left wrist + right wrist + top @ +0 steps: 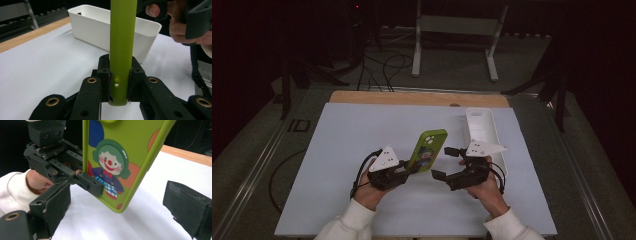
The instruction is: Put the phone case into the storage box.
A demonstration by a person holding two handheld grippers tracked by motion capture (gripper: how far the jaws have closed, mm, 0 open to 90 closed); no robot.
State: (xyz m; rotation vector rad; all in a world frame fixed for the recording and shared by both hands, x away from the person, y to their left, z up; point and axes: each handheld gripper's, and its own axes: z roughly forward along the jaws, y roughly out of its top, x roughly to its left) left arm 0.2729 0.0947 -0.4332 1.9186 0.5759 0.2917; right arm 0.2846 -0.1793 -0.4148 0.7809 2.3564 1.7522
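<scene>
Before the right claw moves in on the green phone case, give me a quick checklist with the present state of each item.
1. Left claw clamped on the phone case: ok, both jaws press its lower end.
2. Case clear of the table: ok, it stands upright above the white surface.
3. Right claw open wide enough for the case: ok, its jaws stand well apart.
4. Right claw touching the case: not yet, the case's edge sits beyond its jaws.
5. White bin ready to receive: ok, it stands upright at the table's right side.
6. Bin contents: cannot tell, its inside is not visible.
</scene>
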